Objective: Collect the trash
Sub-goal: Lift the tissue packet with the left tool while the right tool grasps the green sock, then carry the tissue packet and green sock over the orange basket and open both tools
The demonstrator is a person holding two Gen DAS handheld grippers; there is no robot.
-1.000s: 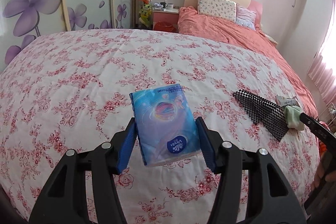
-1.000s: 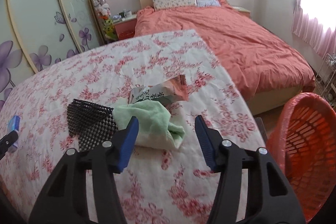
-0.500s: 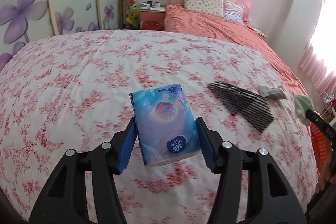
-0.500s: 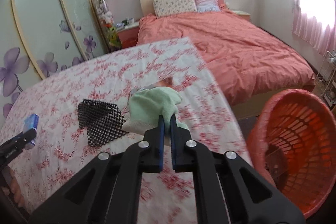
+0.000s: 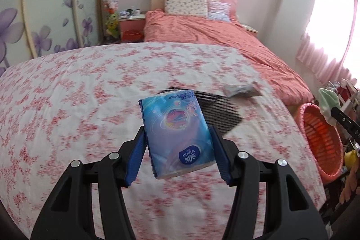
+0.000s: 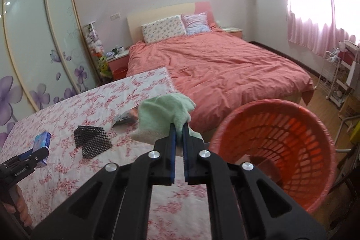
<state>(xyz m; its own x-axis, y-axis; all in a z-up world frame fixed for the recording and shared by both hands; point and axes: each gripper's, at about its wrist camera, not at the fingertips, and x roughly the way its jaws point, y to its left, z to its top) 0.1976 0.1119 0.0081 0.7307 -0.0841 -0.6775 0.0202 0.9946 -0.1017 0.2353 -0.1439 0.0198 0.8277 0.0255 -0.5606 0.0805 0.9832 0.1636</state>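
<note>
Nearest to me, my left gripper (image 5: pixel 177 151) pinches the tissue pack (image 5: pixel 176 135) across its width, blue pads pressed on both sides, the pack upright and clear of the bench (image 5: pixel 67 93). That grip looks the same as a second ago; only the view behind it has swung toward the basket (image 5: pixel 319 138).

My right gripper (image 6: pixel 177 131) is what changed. A second ago its jaws stood spread around the green cloth (image 6: pixel 164 114) lying on the flowered cover; now they are pressed together on a fold of it, and the cloth hangs off the tips, lifted off the bench. From the left camera I see it bunched at the gripper tip just above the basket rim. So both hands are loaded, and I judge the pick-up of these two pieces done.

Just beyond the right gripper, to its right and lower, the orange basket (image 6: pixel 281 138) gapes toward me, beside the bench edge. I judge the drop comes next: carry the cloth over the opening and spread the jaws, then bring the pack across.

Farther out on the bench, the black mesh (image 6: pixel 92 142) and the crumpled wrapper (image 6: pixel 126 119) are still lying there, uncollected. Behind them is the bed (image 6: pixel 213 69).
</note>
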